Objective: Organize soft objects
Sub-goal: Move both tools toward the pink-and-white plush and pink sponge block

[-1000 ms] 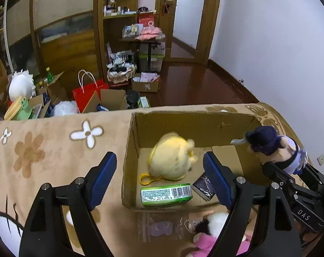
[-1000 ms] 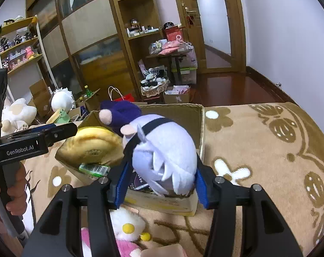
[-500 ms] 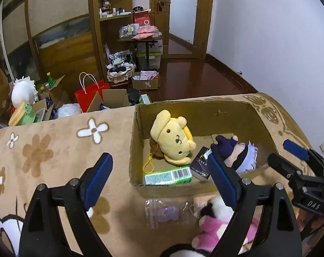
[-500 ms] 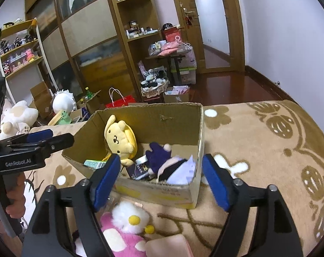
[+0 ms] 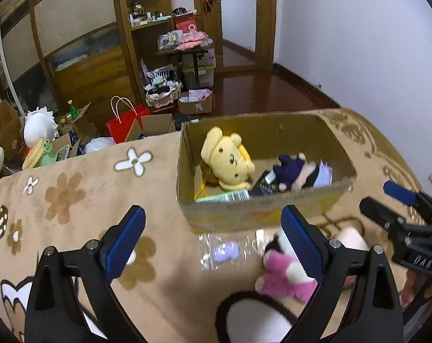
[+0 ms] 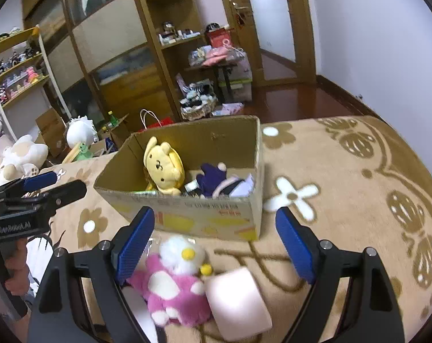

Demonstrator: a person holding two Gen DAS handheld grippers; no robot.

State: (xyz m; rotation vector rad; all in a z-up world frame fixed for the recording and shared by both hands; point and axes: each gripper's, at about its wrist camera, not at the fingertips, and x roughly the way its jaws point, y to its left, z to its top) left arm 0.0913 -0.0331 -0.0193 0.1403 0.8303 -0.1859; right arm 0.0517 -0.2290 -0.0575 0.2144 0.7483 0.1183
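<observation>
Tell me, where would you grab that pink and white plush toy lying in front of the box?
Probably around its pink body, coming down from above with the right tool, whose jaws are opening with nothing between them. The toy lies flat on the blanket, the body is its widest soft part, and the pale roll crowds its right side.

The right gripper (image 6: 213, 241) hangs empty, jaws opening, over a pink plush (image 6: 173, 283) and pale roll (image 6: 238, 300) on the blanket (image 6: 344, 177), just before the cardboard box (image 6: 216, 214) holding a yellow plush (image 6: 163, 168) and purple doll (image 6: 216, 181).
</observation>
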